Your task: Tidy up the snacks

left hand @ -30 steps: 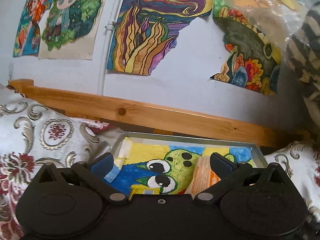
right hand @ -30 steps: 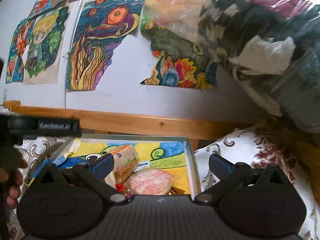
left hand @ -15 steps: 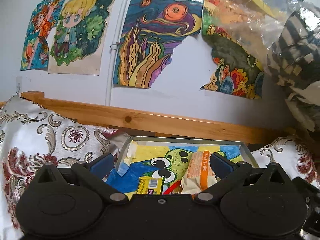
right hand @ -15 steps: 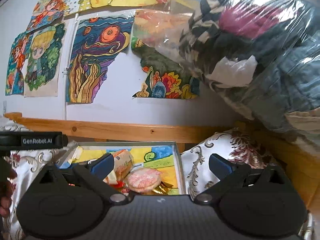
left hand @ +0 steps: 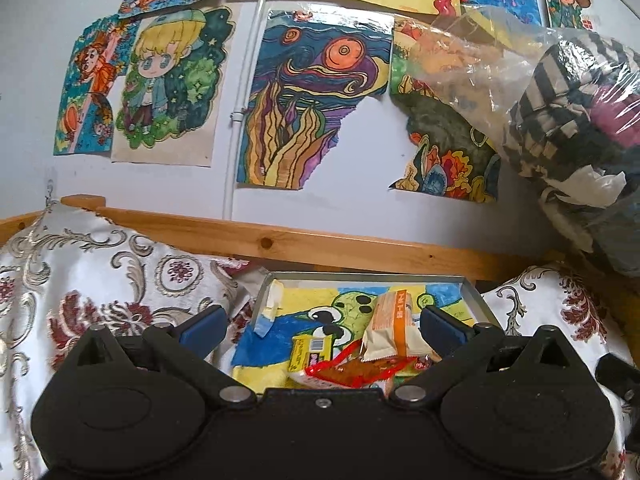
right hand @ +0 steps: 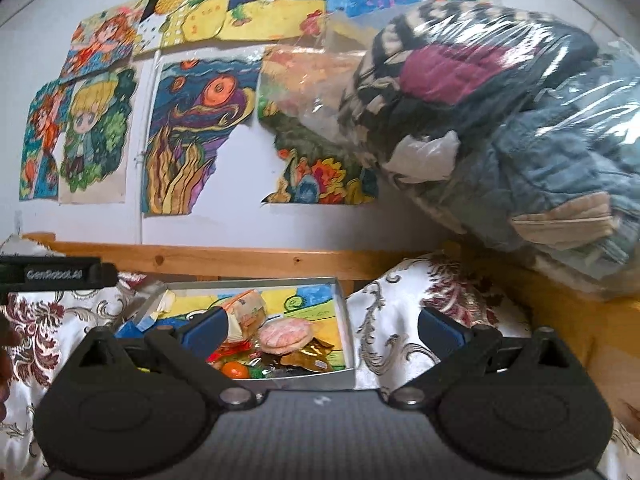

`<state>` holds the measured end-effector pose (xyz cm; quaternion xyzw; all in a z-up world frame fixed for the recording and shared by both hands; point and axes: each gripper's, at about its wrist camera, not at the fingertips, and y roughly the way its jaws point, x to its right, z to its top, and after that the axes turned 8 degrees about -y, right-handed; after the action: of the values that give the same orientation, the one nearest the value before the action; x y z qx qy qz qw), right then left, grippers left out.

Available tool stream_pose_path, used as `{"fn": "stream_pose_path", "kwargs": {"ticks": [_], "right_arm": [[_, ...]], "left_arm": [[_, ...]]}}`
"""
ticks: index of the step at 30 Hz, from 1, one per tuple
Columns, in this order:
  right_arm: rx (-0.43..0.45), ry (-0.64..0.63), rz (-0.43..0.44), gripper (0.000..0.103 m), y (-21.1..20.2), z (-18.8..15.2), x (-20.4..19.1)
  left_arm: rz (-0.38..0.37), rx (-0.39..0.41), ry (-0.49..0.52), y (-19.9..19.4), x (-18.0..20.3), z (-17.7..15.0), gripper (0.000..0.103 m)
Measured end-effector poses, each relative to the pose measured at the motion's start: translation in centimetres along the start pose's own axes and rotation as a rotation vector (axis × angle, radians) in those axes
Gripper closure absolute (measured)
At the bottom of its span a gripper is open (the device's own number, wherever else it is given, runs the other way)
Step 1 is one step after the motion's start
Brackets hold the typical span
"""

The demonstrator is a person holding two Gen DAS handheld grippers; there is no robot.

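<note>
2 grippers, left [left hand: 320,322] & right [right hand: 322,322]: jaws wide apart, empty; crinkly snack packets [left hand: 390,334] in shallow metal tray [left hand: 478,300].

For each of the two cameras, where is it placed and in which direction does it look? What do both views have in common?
Left wrist: sits on the left gripper, looks forward over the tray toward the wall drawings; only its open fingers show.
Right wrist: sits on the right gripper, faces the same wall from further right; its open fingers and the left gripper's body at the left edge show.
Shared: tray, orange-white snack packet, wooden rail, bagged clothes.
</note>
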<state>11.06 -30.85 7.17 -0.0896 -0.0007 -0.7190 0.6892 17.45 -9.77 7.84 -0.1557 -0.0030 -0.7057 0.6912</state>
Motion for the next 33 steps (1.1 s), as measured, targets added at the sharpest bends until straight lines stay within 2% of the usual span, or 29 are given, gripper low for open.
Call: {"fn": "stream_pose_path", "kwargs": {"ticks": [5,17,33], "right_arm": [[0.033,-0.013,-0.041,0.0,-2.4,-0.3,0.0],[0.018,0.054,-0.019,0.0,-4.9,-0.8,0.3],[0.014,0.028,0.005,0.0,-7.6,-1.2,-1.2]], "left_arm": [[0.015,0.005,-0.011,-1.6,-0.3,-0.2,0.001],[0.024,0.003,-0.006,-5.2,-0.5,-0.5,0.001],[0.028,-0.008,0.025,-9.0,-2.2,-2.0,0.001]]}}
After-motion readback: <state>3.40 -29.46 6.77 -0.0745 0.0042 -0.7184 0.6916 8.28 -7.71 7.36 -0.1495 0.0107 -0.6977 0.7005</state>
